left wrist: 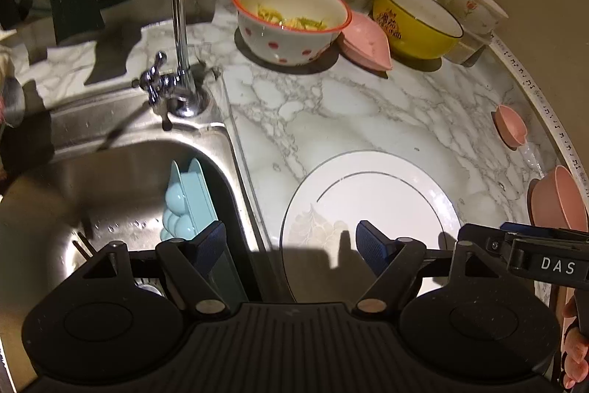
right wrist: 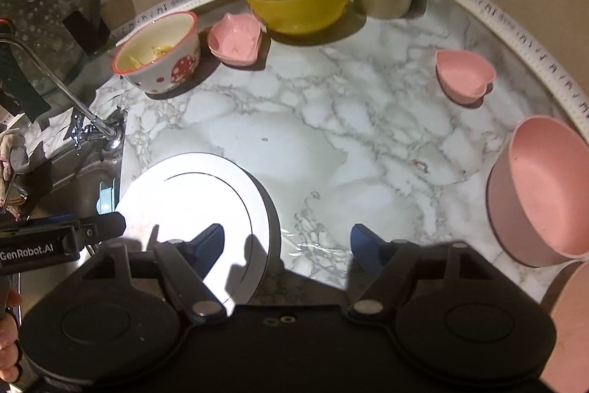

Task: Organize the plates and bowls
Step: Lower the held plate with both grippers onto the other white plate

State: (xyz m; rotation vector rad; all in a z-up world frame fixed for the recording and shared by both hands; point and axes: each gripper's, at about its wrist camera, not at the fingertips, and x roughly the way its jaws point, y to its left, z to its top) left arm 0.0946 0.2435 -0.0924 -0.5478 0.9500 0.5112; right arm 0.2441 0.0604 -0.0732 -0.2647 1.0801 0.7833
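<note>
Two empty, open-jawed tools flank a glossy round white plate [right wrist: 191, 194] on veined marble.

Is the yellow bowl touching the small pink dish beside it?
Cannot tell. In both wrist views the yellow bowl and the pink dish overlap at their edges, so neither contact nor a gap shows plainly.

counter [right wrist: 331, 120]: glossy marble | sink [left wrist: 121, 172]: shiny metal | plate [left wrist: 368, 201]: glazed ceramic
</note>
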